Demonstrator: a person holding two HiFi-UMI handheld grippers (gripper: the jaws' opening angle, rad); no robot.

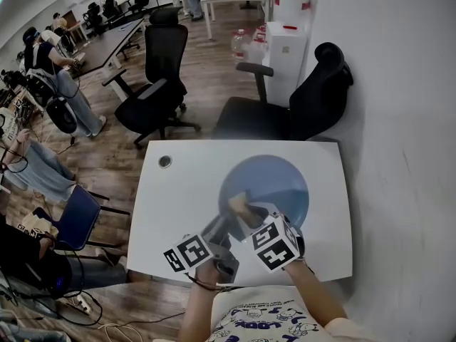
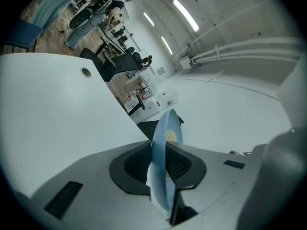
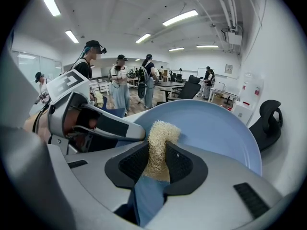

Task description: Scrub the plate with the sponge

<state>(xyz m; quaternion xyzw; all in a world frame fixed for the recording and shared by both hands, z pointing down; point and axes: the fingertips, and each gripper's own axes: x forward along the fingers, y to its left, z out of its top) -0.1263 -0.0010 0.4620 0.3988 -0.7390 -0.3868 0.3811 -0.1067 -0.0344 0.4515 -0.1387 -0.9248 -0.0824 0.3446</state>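
Pale blue and round, the plate point(image 1: 278, 184) sits at the middle-right of the white table point(image 1: 178, 212). Its near-left rim is clamped edge-on between the jaws of the left gripper point(image 2: 162, 166). The right gripper point(image 3: 156, 163) pinches a beige fibrous sponge point(image 3: 160, 135) against the plate's near part, close beside the left one. Two black office chairs point(image 1: 160, 77) point(image 1: 313, 102) stand past the far edge. A round cable hole point(image 1: 165, 162) sits far left, with bare tabletop around it. A white wall point(image 1: 406, 120) closes the right side.
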